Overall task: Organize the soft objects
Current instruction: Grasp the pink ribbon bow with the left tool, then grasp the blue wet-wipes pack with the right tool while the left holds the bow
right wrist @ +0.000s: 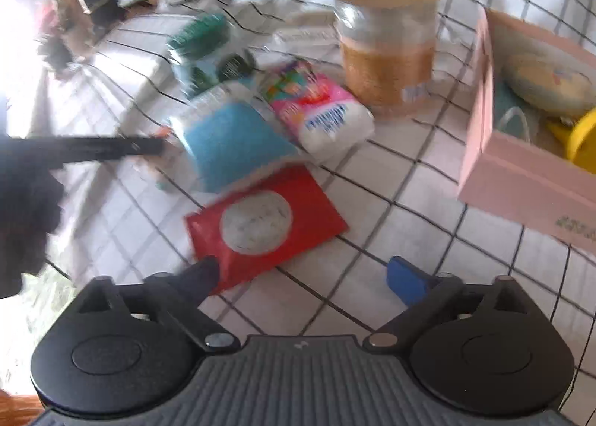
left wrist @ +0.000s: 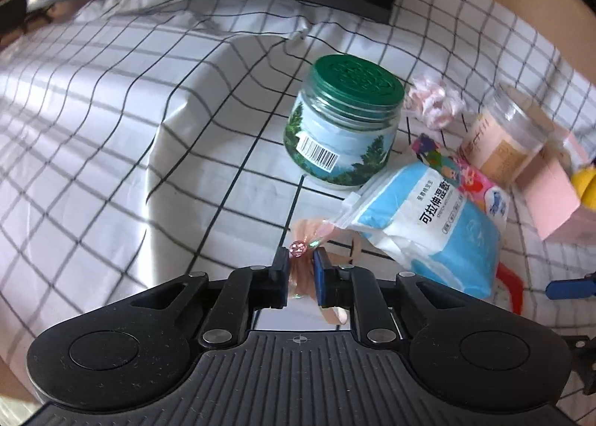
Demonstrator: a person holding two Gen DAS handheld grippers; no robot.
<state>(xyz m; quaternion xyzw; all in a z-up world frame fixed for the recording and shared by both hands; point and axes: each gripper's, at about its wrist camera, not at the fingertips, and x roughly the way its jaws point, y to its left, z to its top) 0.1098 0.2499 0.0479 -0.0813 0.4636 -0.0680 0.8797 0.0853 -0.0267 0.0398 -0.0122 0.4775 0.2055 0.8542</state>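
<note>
Left tongs (left wrist: 301, 262) are pinched narrow on a pink ribbon bow (left wrist: 311, 236) with a small pink gem, just beside the blue-and-white wipes pack (left wrist: 432, 228) on the checked tablecloth (left wrist: 111, 128). Right tongs (right wrist: 301, 275) gape wide, their dark finger (right wrist: 201, 275) touching the red packet's (right wrist: 266, 223) near corner. Beyond stand a green-lidded jar (left wrist: 346, 117), a clear plastic jar (right wrist: 387, 46) and, toward the cloth's right edge, a pink box (right wrist: 521, 150) holding soft toys.
</note>
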